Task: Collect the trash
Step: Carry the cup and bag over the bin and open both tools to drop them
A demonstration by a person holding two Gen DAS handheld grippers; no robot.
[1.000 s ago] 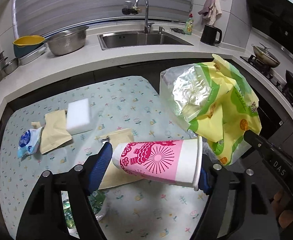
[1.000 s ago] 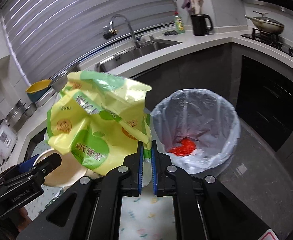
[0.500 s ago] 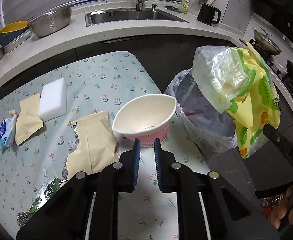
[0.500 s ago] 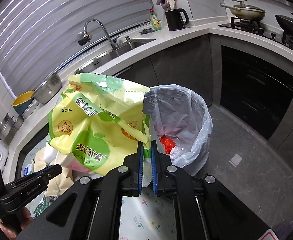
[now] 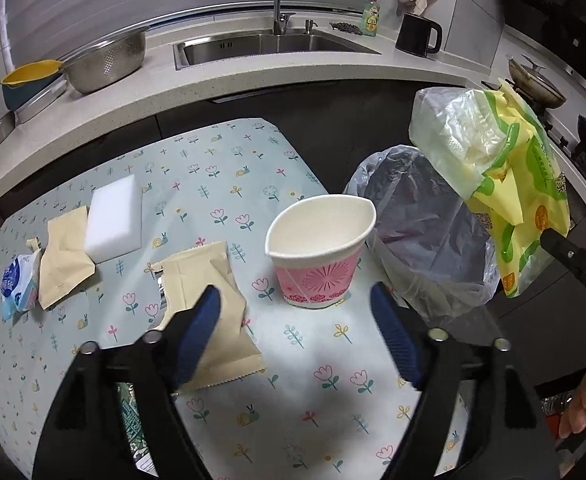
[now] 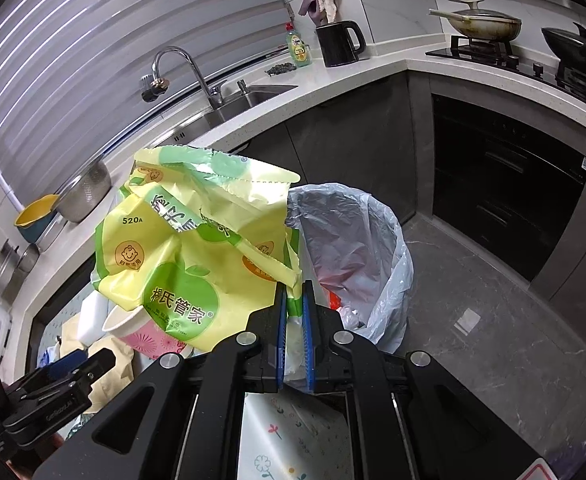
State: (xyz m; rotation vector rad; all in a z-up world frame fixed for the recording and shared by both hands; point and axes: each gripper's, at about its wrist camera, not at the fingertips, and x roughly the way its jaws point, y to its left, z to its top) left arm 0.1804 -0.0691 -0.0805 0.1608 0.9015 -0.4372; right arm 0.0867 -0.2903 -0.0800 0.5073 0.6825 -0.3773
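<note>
A pink-and-white paper cup (image 5: 321, 248), its rim squashed oval, stands upright on the flowered tablecloth (image 5: 221, 176). My left gripper (image 5: 293, 300) sits just behind it, jaws opening wide, blue pads clear of the cup. My right gripper (image 6: 293, 292) is shut on a crumpled yellow-green plastic bag (image 6: 197, 248), held in the air beside the bin. The same bag (image 5: 505, 184) hangs at the right of the left wrist view. A trash bin with a clear liner (image 6: 353, 256) stands on the floor past the table's edge, with red scraps inside.
Two beige wrappers (image 5: 209, 304) (image 5: 63, 256), a white sponge (image 5: 113, 220) and a blue-white packet (image 5: 17, 284) lie on the cloth. The counter behind holds a sink (image 5: 269, 44), a steel colander (image 5: 105, 60) and a black kettle (image 5: 417, 34). Pans sit on the stove (image 6: 489, 28).
A second ago my left gripper held the cup sideways in the air. The cup now stands on the table and the jaws have spread wide. The right gripper carried the bag closer to the bin.
</note>
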